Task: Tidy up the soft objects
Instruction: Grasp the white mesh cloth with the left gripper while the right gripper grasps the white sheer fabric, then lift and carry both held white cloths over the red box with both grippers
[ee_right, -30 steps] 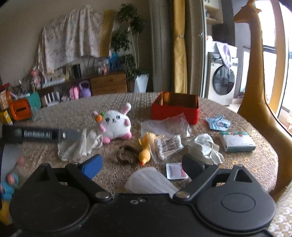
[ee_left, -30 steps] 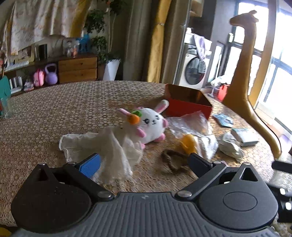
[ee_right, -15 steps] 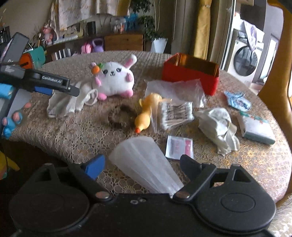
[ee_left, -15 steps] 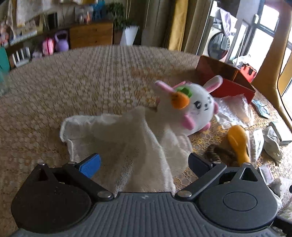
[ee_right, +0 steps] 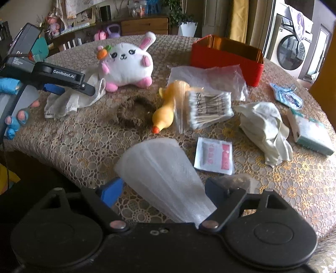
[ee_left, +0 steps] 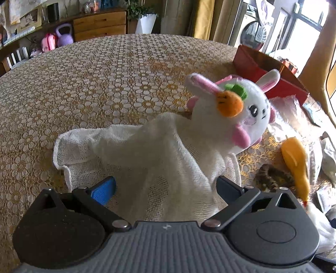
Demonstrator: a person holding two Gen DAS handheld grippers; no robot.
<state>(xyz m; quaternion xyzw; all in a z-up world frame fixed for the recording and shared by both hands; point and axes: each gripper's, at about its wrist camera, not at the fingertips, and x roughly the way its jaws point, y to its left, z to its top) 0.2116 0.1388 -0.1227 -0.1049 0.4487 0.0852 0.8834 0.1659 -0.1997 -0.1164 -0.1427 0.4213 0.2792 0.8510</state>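
Left tool (ee_left: 166,187) open, straddling gauze cloth (ee_left: 147,155).

I am looking into a lived-in family home, a living and dining room by the signs. The round counter (ee_right: 88,147) wears a gold lace-patterned cloth, and behind it a wooden chest of drawers (ee_left: 100,26) stands against the wall with a potted plant (ee_left: 145,20) in a white planter beside it. Children's things sit near the chest: a purple kettlebell toy (ee_left: 64,37) and a small pink backpack (ee_left: 47,42). Yellow curtains (ee_right: 239,19) hang by the window, a front-loading washing machine (ee_right: 290,52) shows through the doorway with laundry draped on top, and a tall giraffe figure (ee_left: 317,54) stands at the counter's right.
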